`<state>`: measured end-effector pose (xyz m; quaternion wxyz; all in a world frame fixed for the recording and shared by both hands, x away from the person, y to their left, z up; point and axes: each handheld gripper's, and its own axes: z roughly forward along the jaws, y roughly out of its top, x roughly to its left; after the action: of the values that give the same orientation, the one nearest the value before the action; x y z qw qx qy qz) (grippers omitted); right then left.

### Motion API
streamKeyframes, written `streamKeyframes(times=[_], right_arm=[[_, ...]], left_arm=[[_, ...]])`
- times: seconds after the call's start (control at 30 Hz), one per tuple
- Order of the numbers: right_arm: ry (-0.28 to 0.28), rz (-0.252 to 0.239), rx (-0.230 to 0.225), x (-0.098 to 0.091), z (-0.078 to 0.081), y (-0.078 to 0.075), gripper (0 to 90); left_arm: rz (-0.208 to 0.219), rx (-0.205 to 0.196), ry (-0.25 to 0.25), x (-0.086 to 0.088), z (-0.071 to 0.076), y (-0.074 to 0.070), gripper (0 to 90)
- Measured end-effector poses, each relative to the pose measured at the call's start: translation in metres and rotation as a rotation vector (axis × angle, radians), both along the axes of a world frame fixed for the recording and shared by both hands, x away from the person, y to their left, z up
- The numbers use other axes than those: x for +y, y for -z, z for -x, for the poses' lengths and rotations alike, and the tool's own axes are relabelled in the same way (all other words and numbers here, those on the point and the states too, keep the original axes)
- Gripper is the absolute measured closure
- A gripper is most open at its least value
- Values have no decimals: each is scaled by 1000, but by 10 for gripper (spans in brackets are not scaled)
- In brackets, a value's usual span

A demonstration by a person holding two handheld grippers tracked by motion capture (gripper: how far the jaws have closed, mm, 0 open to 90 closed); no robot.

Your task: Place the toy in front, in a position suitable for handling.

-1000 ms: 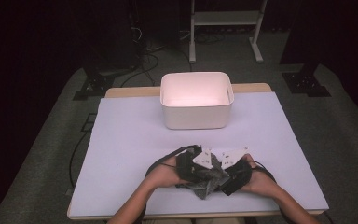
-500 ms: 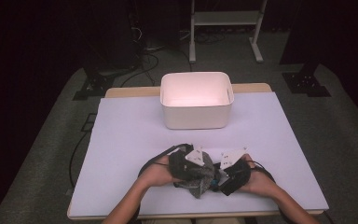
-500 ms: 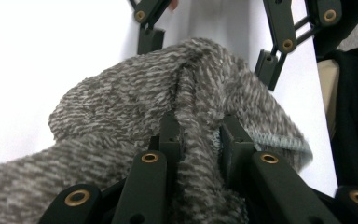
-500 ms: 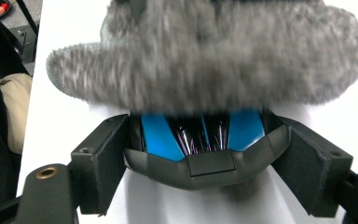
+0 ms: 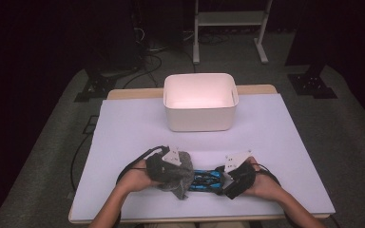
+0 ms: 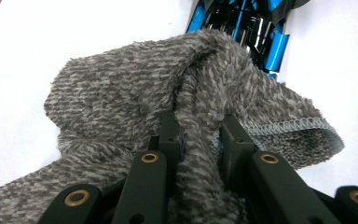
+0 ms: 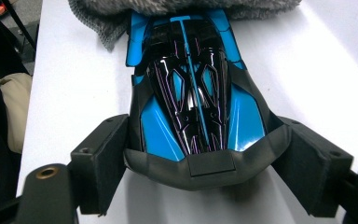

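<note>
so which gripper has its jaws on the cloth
The left gripper: its jaws pinch a fold of the grey cloth. The right gripper instead clasps the blue toy car.

My view: fuzzy grey-and-white flecked knit cloth (image 6: 135, 98); glossy blue-and-black plastic toy car (image 7: 196, 93); white plastic bin (image 5: 200, 101); pale lilac bench (image 5: 123, 137).

The high view looks forward and down from above the table's near edge, the white bin (image 5: 200, 102) far beyond. Both gripper views sit low and close — one faces the grey cloth (image 6: 168, 107), one the blue toy car (image 7: 193, 98); all three share both.
</note>
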<state>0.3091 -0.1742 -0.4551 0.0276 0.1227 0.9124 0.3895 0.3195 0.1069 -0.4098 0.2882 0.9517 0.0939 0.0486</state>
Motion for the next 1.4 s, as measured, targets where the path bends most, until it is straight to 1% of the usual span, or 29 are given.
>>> streamKeyframes(times=[0.13, 0.2, 0.23, 0.27, 0.3, 0.33, 0.43, 0.5, 0.53, 0.57, 0.63, 0.7, 0.77, 0.83, 0.87, 0.97, 1.0, 1.03, 1.07, 1.1, 1.13, 1.17, 1.2, 1.23, 1.27, 1.3, 1.33, 1.37, 1.4], right_arm=[[1, 2, 0, 1, 0, 0, 208], [2, 1, -1, 1, 0, 0, 208], [4, 0, 2, 1, 0, 0, 208], [3, 0, 1, 1, 0, 0, 208], [3, 0, 1, 1, 0, 0, 208], [0, 1, -2, 1, 0, 0, 208], [0, 1, -2, 1, 0, 0, 208], [1, 0, -4, 1, 1, 0, 208], [0, 0, -4, 1, 1, 0, 208], [0, 0, -4, 1, 1, 0, 208], [4, -2, 0, 1, 1, 0, 208], [6, -5, 2, 1, 1, 1, 208], [3, -5, -1, 0, 1, 1, 208], [-1, 0, -6, 0, 1, 1, 207], [-1, 3, -8, 1, 1, 1, 208], [-4, 10, -14, 2, 1, 0, 208], [0, 10, -14, 3, 1, 0, 208], [-1, 11, -15, 3, 1, 0, 208], [0, 12, -14, 3, 1, 0, 208], [0, 13, -14, 3, 1, 0, 208], [0, 13, -14, 3, 1, 0, 208], [-2, 14, -14, 4, 2, 0, 209], [-2, 14, -14, 4, 2, 0, 209], [-1, 19, -17, 4, 2, 0, 217], [-11, 24, -35, 4, 1, 1, 217], [-7, 23, -28, 4, 2, 1, 217], [-7, 23, -28, 4, 2, 1, 217], [-7, 25, -30, 4, 2, 1, 217], [-5, 24, -27, 4, 2, 1, 217]], left_arm=[[4, -6, 37, -13, 4, -2, 742], [19, -4, 67, -25, 6, -6, 742], [30, -7, 93, -35, 8, -9, 742], [30, -7, 93, -35, 8, -9, 742], [33, -7, 116, -44, 9, -10, 742], [25, -11, 142, -57, 10, -12, 742], [26, -11, 174, -77, 10, -13, 742], [19, -12, 201, -89, 10, -13, 742], [14, -11, 209, -94, 10, -12, 742], [14, -11, 209, -94, 10, -12, 742], [13, 0, 217, -105, 11, -10, 742], [11, 9, 223, -108, 10, -8, 742], [9, 8, 229, -108, 9, -8, 742], [25, 25, 222, -102, 5, -6, 742], [28, 24, 219, -100, 5, -6, 742], [18, 19, 213, -95, 6, -8, 741], [12, 12, 204, -88, 6, -8, 740], [12, 12, 204, -88, 6, -8, 739], [33, 19, 173, -76, 5, -9, 739], [33, 19, 173, -76, 5, -9, 739], [43, 22, 160, -71, 5, -9, 739], [53, 24, 144, -60, 5, -10, 739], [53, 24, 144, -60, 5, -10, 739], [53, 24, 128, -54, 5, -10, 739], [55, 26, 120, -49, 4, -9, 739], [53, 30, 103, -40, 4, -7, 739], [53, 30, 103, -40, 4, -7, 739], [40, 32, 87, -31, 4, -5, 739], [40, 32, 87, -31, 4, -5, 739]])
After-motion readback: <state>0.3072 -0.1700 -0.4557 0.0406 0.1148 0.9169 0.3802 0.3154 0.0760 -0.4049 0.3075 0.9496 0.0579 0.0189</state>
